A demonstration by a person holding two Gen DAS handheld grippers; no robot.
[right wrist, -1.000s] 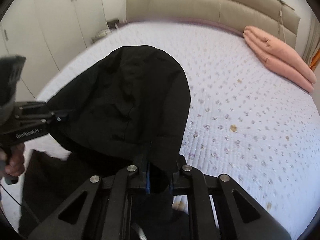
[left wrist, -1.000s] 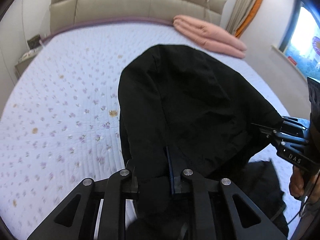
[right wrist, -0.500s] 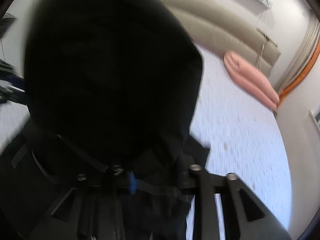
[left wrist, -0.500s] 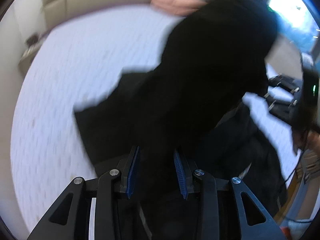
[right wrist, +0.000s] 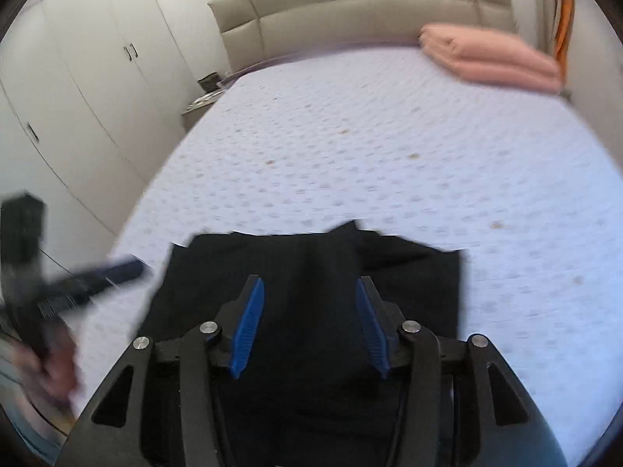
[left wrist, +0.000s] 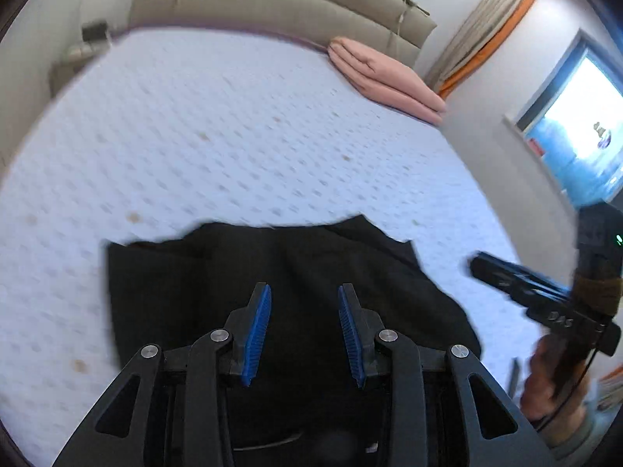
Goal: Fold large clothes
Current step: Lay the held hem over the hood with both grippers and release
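Below both tongs, a black garment (left wrist: 272,272) is spread flat on the bed (left wrist: 233,148). The left tongs (left wrist: 303,327) are held released and empty; the right tongs (right wrist: 309,325) are being opened, nothing gripped.

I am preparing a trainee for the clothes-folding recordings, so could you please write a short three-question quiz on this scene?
1. True or false: the black fabric garment lies on the white quilted bed, with nothing pinched between the blue pads of the left tool.
2. Where is the folded pink blanket? A) beside the garment B) at the far end of the bed, by the beige padded headboard C) on the floor
3. Name what stands left of the bed in the right wrist view.

Key:
1. True; the right tool is also empty, its jaws opening.
2. B
3. A white wardrobe.
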